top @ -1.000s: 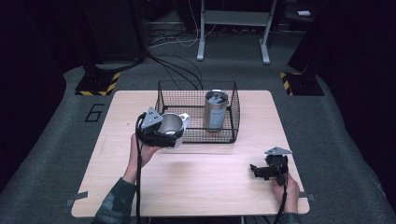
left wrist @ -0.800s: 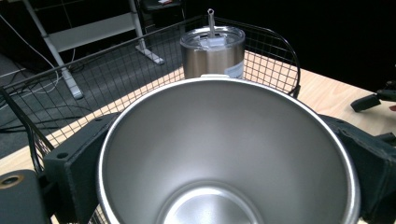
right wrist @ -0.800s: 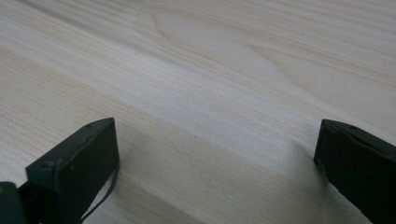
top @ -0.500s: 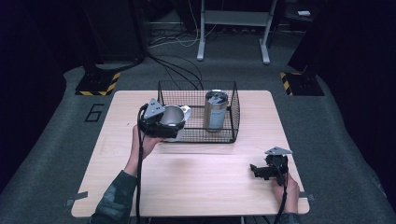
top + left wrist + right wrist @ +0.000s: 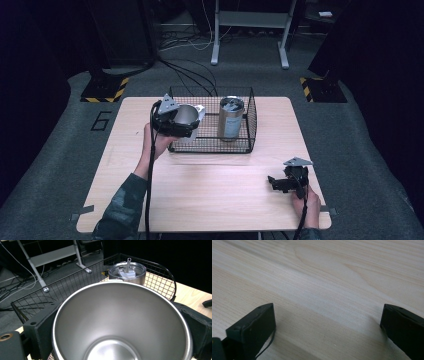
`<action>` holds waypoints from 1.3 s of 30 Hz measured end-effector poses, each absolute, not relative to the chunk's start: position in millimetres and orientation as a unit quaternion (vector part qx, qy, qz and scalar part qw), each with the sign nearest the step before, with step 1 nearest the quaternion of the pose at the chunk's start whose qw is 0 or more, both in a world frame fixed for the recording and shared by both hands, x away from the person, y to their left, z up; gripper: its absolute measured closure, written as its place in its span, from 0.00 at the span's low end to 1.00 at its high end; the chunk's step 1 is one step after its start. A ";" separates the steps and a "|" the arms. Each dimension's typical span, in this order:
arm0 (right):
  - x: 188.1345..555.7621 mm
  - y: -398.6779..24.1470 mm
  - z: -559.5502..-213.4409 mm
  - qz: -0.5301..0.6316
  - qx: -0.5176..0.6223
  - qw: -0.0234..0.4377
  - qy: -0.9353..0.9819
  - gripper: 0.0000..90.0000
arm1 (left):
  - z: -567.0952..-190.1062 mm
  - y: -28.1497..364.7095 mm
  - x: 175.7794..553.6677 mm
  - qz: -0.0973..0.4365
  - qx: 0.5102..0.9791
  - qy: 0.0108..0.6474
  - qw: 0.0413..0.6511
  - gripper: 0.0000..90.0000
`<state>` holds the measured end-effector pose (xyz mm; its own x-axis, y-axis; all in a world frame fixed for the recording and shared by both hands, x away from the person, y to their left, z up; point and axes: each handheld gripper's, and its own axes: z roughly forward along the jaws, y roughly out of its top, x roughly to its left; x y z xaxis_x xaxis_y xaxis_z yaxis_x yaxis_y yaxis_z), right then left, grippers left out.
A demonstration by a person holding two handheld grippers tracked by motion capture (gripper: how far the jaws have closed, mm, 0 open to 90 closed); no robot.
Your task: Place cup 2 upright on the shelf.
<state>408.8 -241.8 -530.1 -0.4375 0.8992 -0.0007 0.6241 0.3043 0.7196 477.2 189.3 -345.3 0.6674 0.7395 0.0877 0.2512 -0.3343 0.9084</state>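
Resting near the front right corner of the counter [image 5: 210, 195], the right gripper [image 5: 278, 183] sits low over the bare wood with its jaws spread wide and nothing between them; in the right gripper view the two black jaws stand far apart over pale wood grain. The person's right hand [image 5: 309, 204] holds it from the front edge, and a grey three-cornered plate sits on top of it.

Farther back, toward the left half of the counter, the person's left hand [image 5: 152, 142] raises the left gripper [image 5: 186, 124] at the left front corner of the wire basket [image 5: 212, 145]. Its jaws are clamped on a steel cup [image 5: 186, 115], one on each side of the cup's wall. In the left gripper view the steel cup [image 5: 120, 322] points its open mouth at the camera, its shiny inside empty, with a black jaw pressed to each flank. From the high view the cup hangs at the basket's left wall, above the rim; whether it touches the wire I cannot tell.

Beyond the cup, inside the basket toward its right side, a lidded steel tumbler [image 5: 231, 118] stands upright, a straw rising from its clear lid. The basket stands at the counter's back edge.
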 end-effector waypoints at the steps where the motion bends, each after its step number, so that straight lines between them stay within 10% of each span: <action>1: 408.9 -241.8 -530.1 0.331 0.488 0.208 0.780 0.00 | -344.8 188.9 479.0 0.252 0.778 0.320 0.479 0.07; 39: 408.9 -241.8 -530.1 0.332 0.488 0.208 0.780 0.00 | -358.0 169.9 548.1 0.222 0.816 0.346 0.405 0.07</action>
<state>408.9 -241.8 -530.1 -0.4374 0.8992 -0.0006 0.6237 0.3039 0.7202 548.1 169.9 -358.0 0.6611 0.7457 0.0824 0.3850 -0.4315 0.8158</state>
